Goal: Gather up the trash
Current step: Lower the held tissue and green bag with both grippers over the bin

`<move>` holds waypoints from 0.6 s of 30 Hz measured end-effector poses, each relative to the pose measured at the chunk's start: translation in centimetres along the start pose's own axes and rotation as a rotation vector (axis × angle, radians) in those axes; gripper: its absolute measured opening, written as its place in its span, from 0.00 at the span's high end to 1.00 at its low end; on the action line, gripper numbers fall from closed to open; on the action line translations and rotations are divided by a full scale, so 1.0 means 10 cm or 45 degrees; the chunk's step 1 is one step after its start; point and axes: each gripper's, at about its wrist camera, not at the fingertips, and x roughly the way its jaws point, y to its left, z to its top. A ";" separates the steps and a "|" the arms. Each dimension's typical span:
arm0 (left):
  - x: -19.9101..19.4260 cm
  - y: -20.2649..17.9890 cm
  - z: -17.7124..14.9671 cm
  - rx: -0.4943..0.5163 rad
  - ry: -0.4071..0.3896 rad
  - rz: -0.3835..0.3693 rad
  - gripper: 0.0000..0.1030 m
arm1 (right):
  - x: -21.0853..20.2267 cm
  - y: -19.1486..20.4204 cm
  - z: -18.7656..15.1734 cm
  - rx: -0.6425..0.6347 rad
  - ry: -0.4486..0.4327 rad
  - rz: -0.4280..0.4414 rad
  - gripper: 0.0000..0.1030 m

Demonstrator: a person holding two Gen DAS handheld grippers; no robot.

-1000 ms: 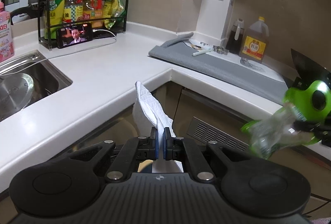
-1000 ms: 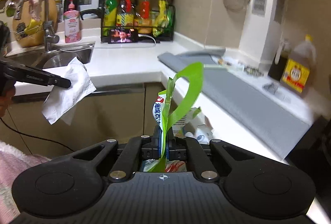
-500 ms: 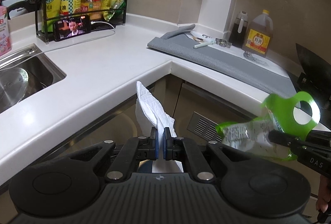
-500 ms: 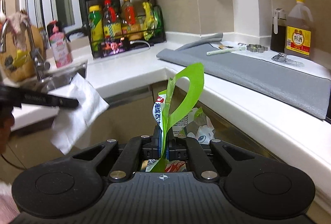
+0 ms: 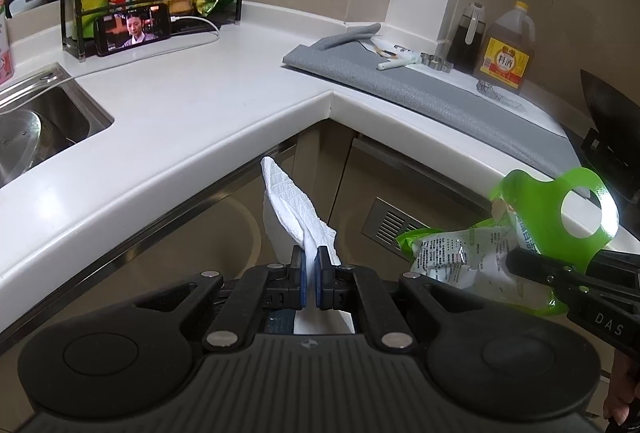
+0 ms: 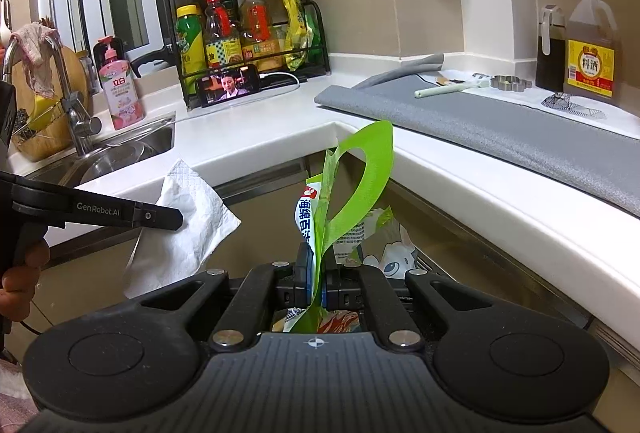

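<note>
My left gripper (image 5: 311, 257) is shut on a white paper towel (image 5: 294, 211), which stands up between the pads and hangs below them. In the right wrist view the same towel (image 6: 188, 229) hangs from the left gripper (image 6: 178, 219) at the left. My right gripper (image 6: 316, 265) is shut on a green and white plastic package (image 6: 352, 189) with a looped green handle. In the left wrist view that package (image 5: 500, 245) hangs at the right from the right gripper (image 5: 516, 261). Both are held in front of the cabinets, below the counter edge.
A white L-shaped counter (image 5: 208, 113) has a steel sink (image 5: 44, 129) at the left, a black rack of bottles (image 6: 240, 33) with a phone (image 6: 230, 87) at the back, and a grey mat (image 6: 480, 125) on the right. A cooking wine jug (image 6: 592, 45) stands far right.
Both grippers have sunk a little in front of the cabinets with their loads. The right gripper has rolled, so the view is level and the green package is closer to the left gripper.
</note>
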 end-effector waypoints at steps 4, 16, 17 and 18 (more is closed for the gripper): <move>0.06 -0.01 0.02 0.000 0.014 0.004 0.96 | 0.05 0.00 -0.01 0.007 0.017 -0.006 0.95; 0.34 -0.06 0.01 0.004 0.086 -0.004 0.96 | 0.28 -0.04 -0.05 0.019 0.078 -0.034 0.95; 0.36 -0.06 0.01 0.002 0.093 -0.004 0.96 | 0.30 -0.04 -0.05 0.019 0.084 -0.035 0.95; 0.39 -0.06 0.01 0.001 0.099 -0.004 0.96 | 0.32 -0.04 -0.05 0.018 0.089 -0.036 0.95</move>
